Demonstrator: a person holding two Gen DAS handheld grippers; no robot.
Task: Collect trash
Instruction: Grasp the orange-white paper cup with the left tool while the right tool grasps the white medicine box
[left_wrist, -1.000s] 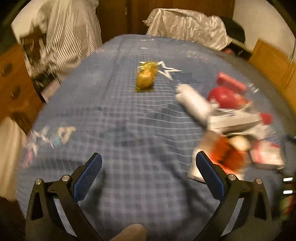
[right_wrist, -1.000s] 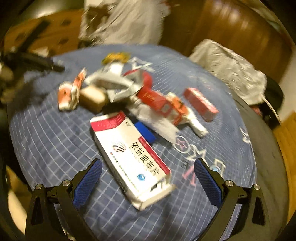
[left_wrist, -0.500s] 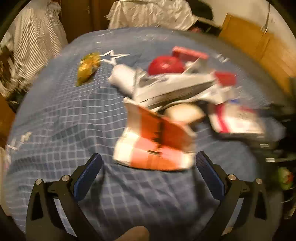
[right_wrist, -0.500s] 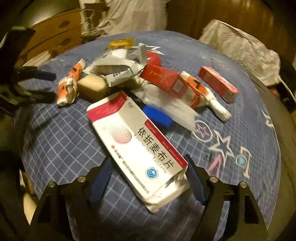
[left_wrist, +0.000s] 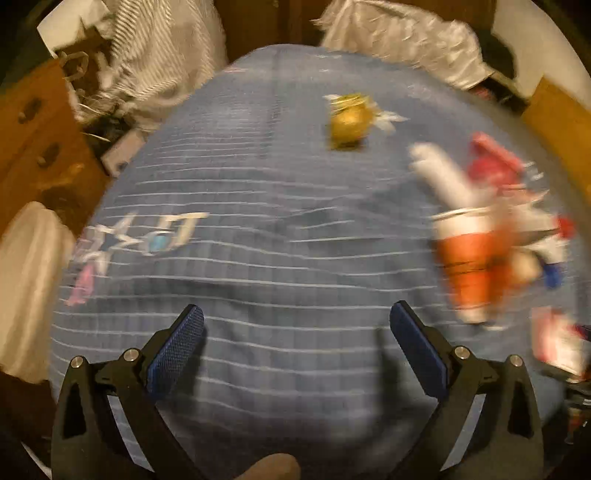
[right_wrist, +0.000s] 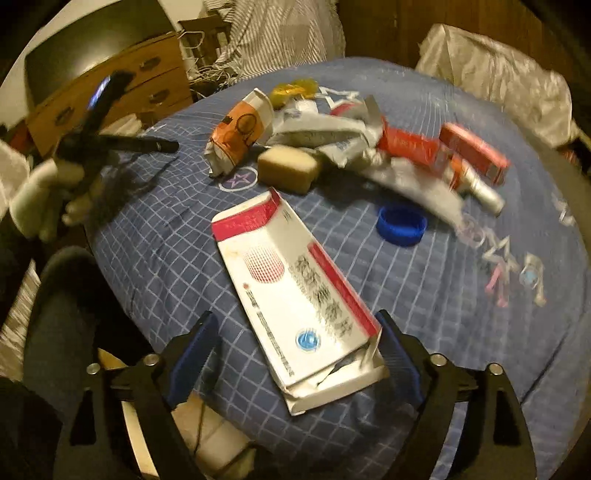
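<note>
A heap of trash lies on a blue checked cloth (right_wrist: 155, 236). A flattened white and red medicine box (right_wrist: 295, 299) lies nearest, its near end between the open fingers of my right gripper (right_wrist: 295, 339). Behind it are a blue bottle cap (right_wrist: 402, 225), a tan sponge (right_wrist: 288, 168), an orange and white carton (right_wrist: 238, 131), red boxes (right_wrist: 476, 151) and a yellow wrapper (right_wrist: 291, 88). My left gripper (left_wrist: 295, 325) is open and empty over bare cloth; the carton (left_wrist: 469, 258) and yellow wrapper (left_wrist: 347, 123) lie ahead to its right. The left gripper also shows in the right wrist view (right_wrist: 107, 129).
A wooden drawer chest (right_wrist: 110, 96) stands left of the table, with striped fabric (left_wrist: 162, 62) and a crumpled white bag (left_wrist: 402, 40) behind it. A dark chair (right_wrist: 62, 317) sits at the table's near left edge.
My left gripper swung right toward the trash pile, then back left over bare cloth. My right gripper moved forward, so the medicine box end now sits between its fingers, which have narrowed.
</note>
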